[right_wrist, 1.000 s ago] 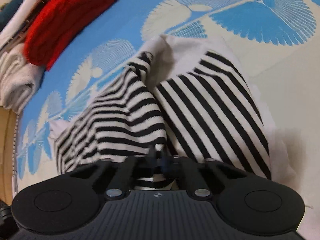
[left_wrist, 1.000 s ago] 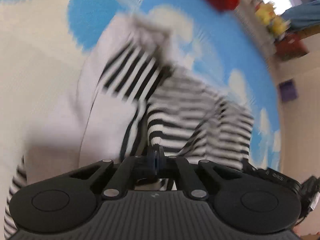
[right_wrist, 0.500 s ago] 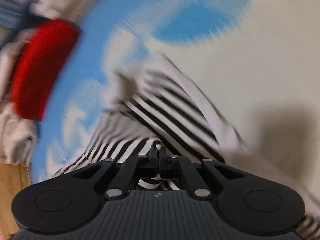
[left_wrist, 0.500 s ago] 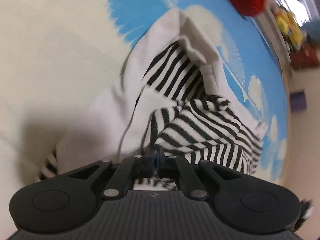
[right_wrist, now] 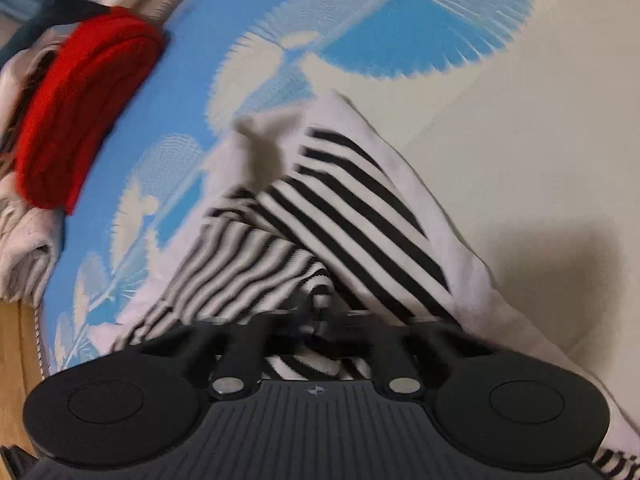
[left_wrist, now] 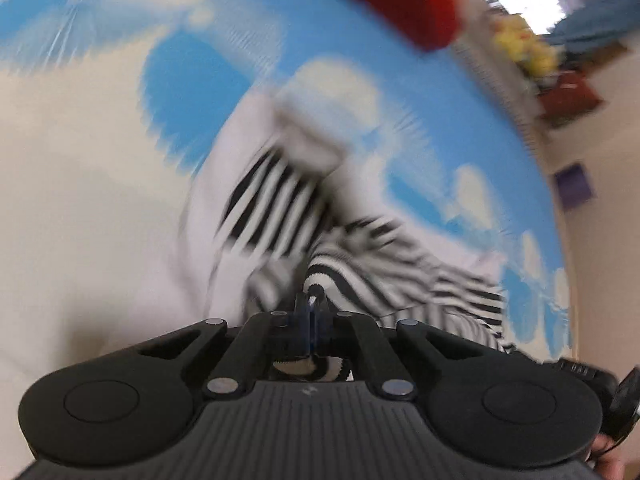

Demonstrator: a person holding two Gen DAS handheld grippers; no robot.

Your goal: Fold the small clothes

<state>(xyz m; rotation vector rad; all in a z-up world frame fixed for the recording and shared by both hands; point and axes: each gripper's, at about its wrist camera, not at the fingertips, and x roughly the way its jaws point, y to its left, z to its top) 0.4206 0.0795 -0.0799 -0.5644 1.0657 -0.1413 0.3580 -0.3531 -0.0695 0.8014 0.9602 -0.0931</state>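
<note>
Item: small black-and-white striped knit garment with plain white panels [right_wrist: 360,216], lying bunched on my blue-and-cream mat with fan-shaped prints [right_wrist: 520,128]. Step in hand, as I judge it: mid-fold, with a striped edge pinched in each hand and lifted over the white body of the piece. My left gripper [left_wrist: 311,304] is clenched on a ribbed striped hem that rolls up between its black fingers; my right gripper [right_wrist: 318,320] is likewise clamped on a striped fold, though blur softens its fingertips. Next move, in my estimate: carry both pinched edges across together, lay them level on the white panel, and only then let go, keeping the two hands even so the fold does not skew. Materials: soft, limp jersey; fine narrow stripes on the ribbed part, broad stripes on the flat panel; it creases into peaks and will slump if dropped. Mat: flat, thin, smooth-looking. Also present: a red knitted piece, folded thick [right_wrist: 76,112], at the mat's far edge, beside pale folded cloth [right_wrist: 24,248].
</note>
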